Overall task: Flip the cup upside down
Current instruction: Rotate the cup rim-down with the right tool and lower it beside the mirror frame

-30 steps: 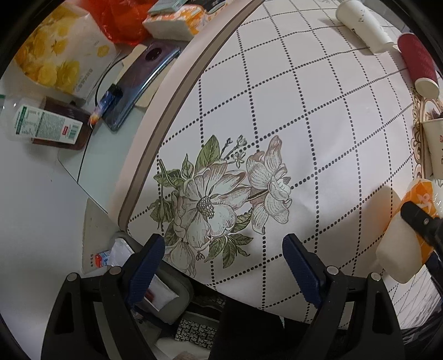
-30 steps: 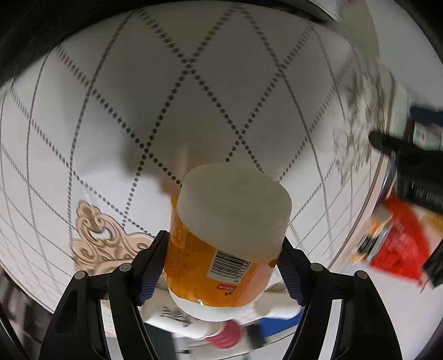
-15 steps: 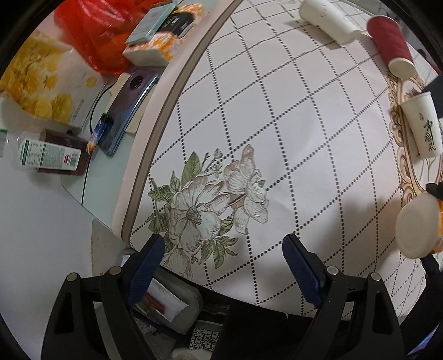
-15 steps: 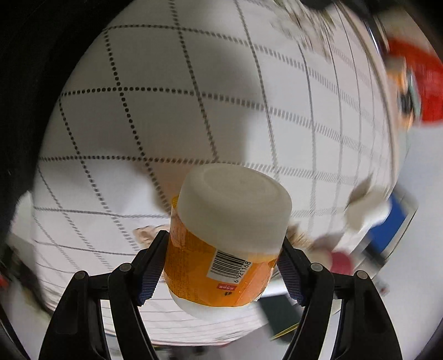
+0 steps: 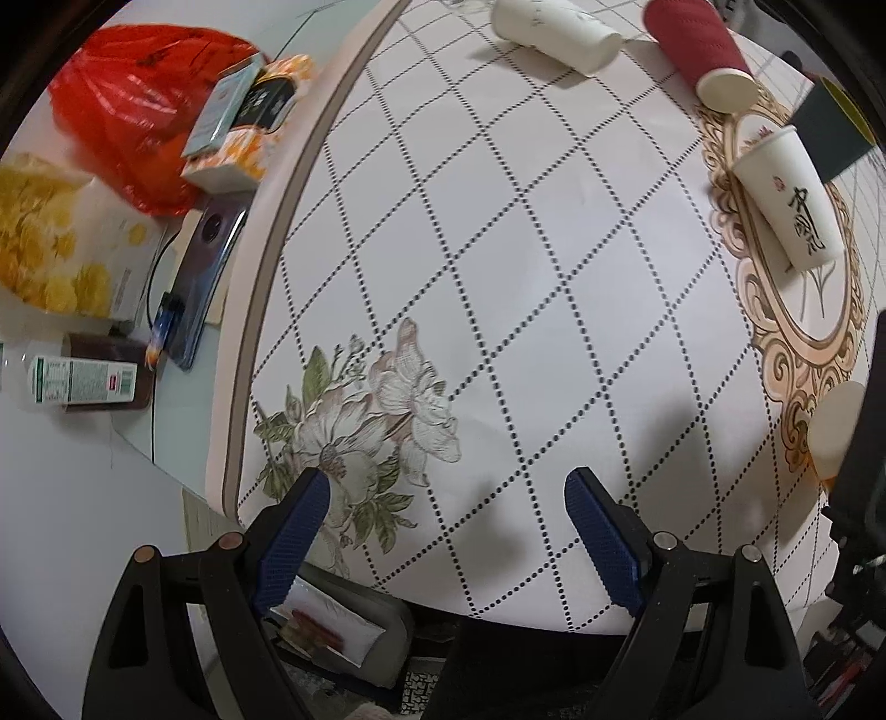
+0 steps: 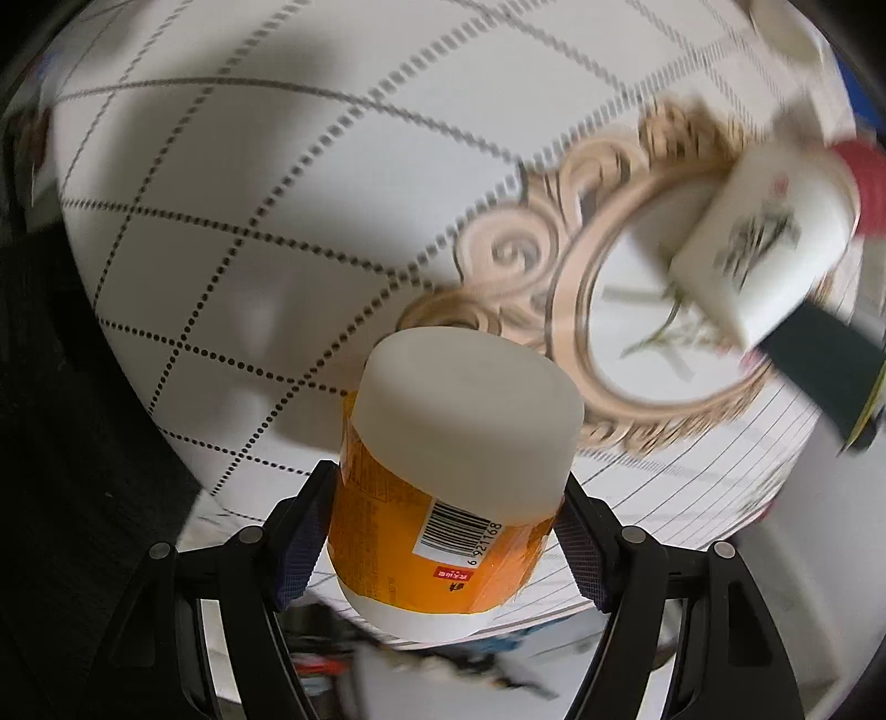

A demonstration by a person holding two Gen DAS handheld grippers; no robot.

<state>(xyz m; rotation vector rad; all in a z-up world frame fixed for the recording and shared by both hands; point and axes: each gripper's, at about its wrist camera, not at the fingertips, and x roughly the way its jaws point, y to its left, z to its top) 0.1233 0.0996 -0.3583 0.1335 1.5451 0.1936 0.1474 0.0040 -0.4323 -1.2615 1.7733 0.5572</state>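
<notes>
My right gripper [image 6: 443, 531] is shut on a white cup with an orange label [image 6: 459, 471], held above the table with its closed end pointing away from me. The same cup [image 5: 833, 429] shows at the right edge of the left wrist view, partly hidden by the right gripper's black body. My left gripper [image 5: 448, 526] is open and empty above the flower print near the table's front edge.
The patterned tablecloth [image 5: 498, 277] carries a white paper cup with black lettering [image 5: 786, 199] on the ornate frame print, a red cup [image 5: 700, 52] and a white cup [image 5: 554, 30] lying at the back. A phone [image 5: 205, 266], a red bag [image 5: 144, 105] and boxes lie left.
My right gripper has swung round with the cup, and its view now faces the ornate frame print and the lettered cup. The left gripper has pulled back and up, showing more of the table.
</notes>
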